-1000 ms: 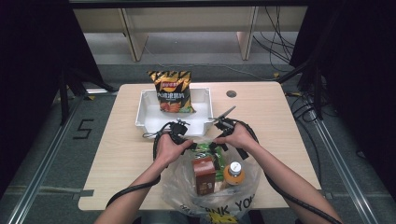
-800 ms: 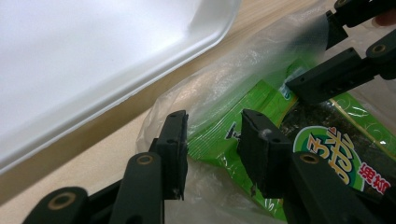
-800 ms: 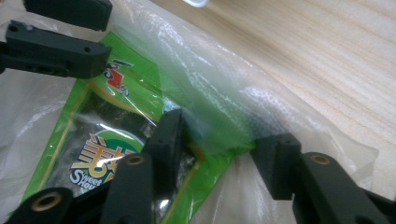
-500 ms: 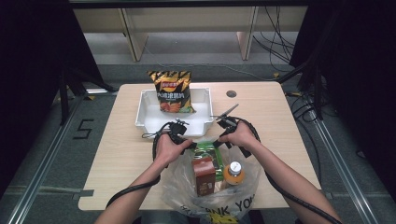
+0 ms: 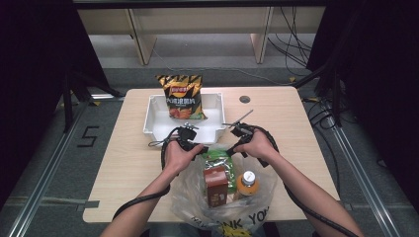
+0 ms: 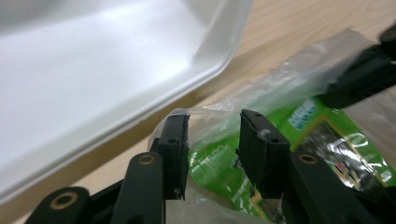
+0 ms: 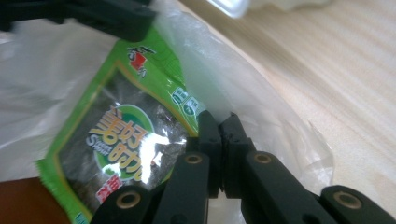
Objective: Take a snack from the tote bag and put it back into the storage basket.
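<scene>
A clear plastic bag (image 5: 222, 210) lies at the table's near edge, its mouth toward the white tray (image 5: 158, 123). Inside are a green snack packet (image 5: 216, 158), a brown carton (image 5: 216, 185) and an orange-capped bottle (image 5: 247, 182). My left gripper (image 6: 212, 123) sits at the mouth's left side. Its jaws stand apart after closing a little, and loose bag film (image 6: 289, 79) drapes between them over the green packet (image 6: 299, 121). My right gripper (image 7: 219, 123) has just closed and is shut on the bag's rim (image 7: 261, 107), beside the green packet (image 7: 116, 140).
A chips bag (image 5: 183, 96) leans upright in the tray, whose rim (image 6: 93, 70) is just beyond my left jaws. A round hole (image 5: 244, 98) marks the table's far right. Bare wood (image 5: 306, 128) lies to the right of the hands.
The right hand has shifted slightly down toward the bag's mouth. The left hand and the bag's contents have stayed put.
</scene>
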The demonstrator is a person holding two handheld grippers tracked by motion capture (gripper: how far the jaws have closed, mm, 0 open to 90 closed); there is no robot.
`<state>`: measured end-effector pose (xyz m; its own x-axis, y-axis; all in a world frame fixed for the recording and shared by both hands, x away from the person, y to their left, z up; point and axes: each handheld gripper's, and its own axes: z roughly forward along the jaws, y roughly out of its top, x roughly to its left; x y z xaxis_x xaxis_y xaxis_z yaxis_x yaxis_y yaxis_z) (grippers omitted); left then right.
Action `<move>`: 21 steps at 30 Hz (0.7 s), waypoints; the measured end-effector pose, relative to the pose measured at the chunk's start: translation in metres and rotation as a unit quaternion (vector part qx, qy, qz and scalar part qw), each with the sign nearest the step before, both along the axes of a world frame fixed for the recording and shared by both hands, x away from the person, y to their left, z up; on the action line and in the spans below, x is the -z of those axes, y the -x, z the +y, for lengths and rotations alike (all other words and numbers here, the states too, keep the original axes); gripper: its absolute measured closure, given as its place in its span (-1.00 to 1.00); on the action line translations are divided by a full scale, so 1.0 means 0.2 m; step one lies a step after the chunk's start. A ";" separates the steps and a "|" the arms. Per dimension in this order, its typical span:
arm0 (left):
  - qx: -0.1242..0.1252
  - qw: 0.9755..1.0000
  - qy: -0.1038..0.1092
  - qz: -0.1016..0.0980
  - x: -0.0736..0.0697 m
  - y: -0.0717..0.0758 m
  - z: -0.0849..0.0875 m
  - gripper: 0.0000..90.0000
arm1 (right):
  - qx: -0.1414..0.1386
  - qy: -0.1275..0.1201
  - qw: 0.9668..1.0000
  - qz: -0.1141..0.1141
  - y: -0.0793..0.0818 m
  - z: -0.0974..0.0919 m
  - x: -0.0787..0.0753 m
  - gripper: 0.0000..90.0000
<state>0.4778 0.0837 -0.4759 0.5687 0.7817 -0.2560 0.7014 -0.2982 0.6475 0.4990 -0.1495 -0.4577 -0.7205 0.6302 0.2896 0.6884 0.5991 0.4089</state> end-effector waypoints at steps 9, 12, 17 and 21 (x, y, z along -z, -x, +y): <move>-0.016 0.998 0.011 -0.053 -0.06 0.01 0.00 0.50 | -0.024 -0.010 0.998 -0.049 0.10 -0.04 -0.13 0.99; -0.020 0.998 0.014 -0.056 -0.07 0.01 0.01 0.50 | -0.028 -0.016 0.998 -0.058 0.13 -0.05 -0.15 0.99; 0.002 0.998 0.040 -0.053 -0.10 0.02 0.03 0.43 | -0.016 -0.031 0.998 -0.056 0.17 -0.06 -0.19 1.00; 0.021 0.997 0.056 -0.050 -0.13 0.04 0.06 0.35 | -0.011 -0.043 0.996 -0.075 0.20 -0.09 -0.19 1.00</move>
<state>0.4690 0.0960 -0.4491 0.6269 0.7266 -0.2811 0.6208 -0.2480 0.7437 0.4582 -0.1668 -0.4200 -0.7728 0.5919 0.2289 0.6026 0.5715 0.5570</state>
